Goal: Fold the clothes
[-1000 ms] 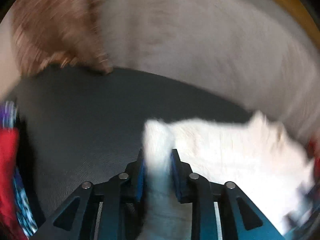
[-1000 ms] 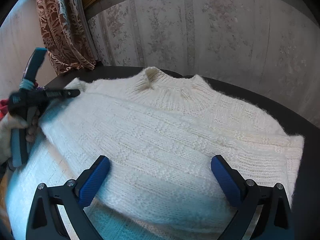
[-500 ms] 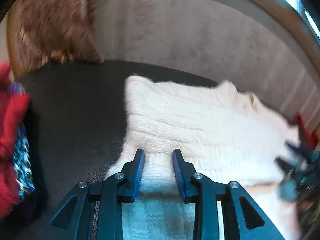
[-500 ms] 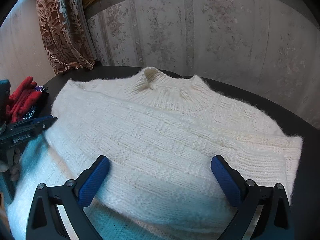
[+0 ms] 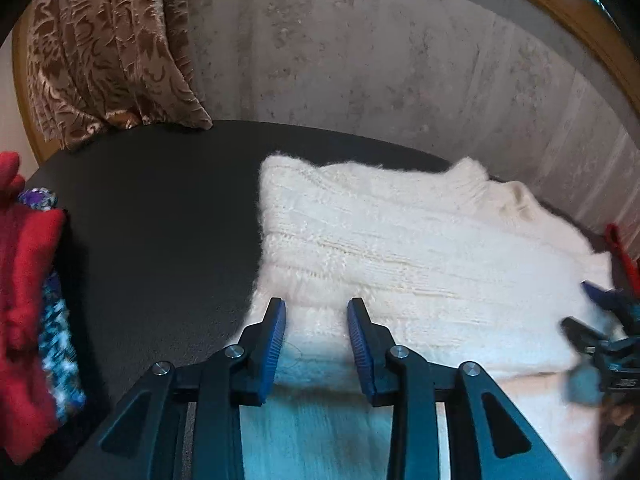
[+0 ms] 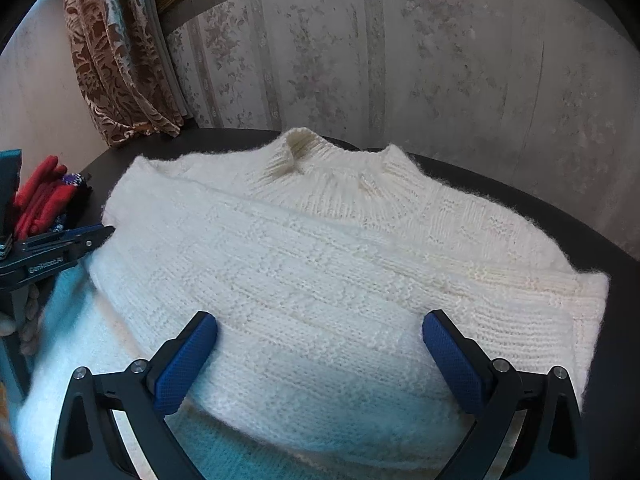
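At nine o'clock in the left wrist view a heap of red clothes [image 5: 24, 280] with a patterned blue piece sits at the edge of the dark table [image 5: 160, 240], well apart from the white sweater [image 5: 400, 248], which spreads from the centre toward three o'clock. The left gripper [image 5: 316, 328] hangs at six o'clock over the sweater's near left edge, its blue pads parted by a narrow gap with nothing between them, so it is released. A brown patterned curtain [image 5: 108, 48] hangs at eleven o'clock. In the right wrist view the sweater lies flat on the table, ribbed collar [image 6: 320, 164] at twelve o'clock, with both sides seemingly turned in over the body: one layer crosses from ten o'clock and a ribbed edge lies at three o'clock. The right gripper [image 6: 320, 354] hovers at six o'clock over the near part, jaws wide apart and empty. The knit looks thick, fluffy and soft, light for its bulk; it should bend easily yet spring back and shed its folds if dragged. A firm pinch through all layers at the near corners, at about seven and five o'clock, would likely carry it best, since the loose yarn could snag or stretch under a shallow grip.
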Available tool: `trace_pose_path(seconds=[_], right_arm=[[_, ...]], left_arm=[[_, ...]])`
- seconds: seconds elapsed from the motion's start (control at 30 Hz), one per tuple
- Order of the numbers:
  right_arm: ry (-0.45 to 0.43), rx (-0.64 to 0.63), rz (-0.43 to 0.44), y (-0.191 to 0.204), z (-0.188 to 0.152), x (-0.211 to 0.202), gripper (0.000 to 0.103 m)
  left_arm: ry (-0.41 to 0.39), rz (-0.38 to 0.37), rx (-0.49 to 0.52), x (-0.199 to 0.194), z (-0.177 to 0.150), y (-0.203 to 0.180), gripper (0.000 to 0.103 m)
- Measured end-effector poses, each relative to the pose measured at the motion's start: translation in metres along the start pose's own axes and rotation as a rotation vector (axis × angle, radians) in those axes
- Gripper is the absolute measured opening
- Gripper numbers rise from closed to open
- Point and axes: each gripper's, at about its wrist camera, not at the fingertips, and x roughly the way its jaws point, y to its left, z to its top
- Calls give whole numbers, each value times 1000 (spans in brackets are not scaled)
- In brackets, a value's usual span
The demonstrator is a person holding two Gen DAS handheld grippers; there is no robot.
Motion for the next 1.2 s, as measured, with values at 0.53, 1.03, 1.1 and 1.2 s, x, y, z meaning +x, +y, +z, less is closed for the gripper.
trace_pose_path(seconds=[0.53,1.03,1.1,1.2], right_arm=[[6,92,10,-25,-55,-48,103],[61,135,122,-30,-76,-101,103],[56,246,226,-47,-109,-130,103],[45,440,347,-77,-168,-171,103]], left_arm=[[-18,6,88,-17,-69,-16,38],[24,-103,11,-20,-58,3,41],[18,-146,-21,-36,-68,14,41],[17,-207,-33,-61,-90,27,41]])
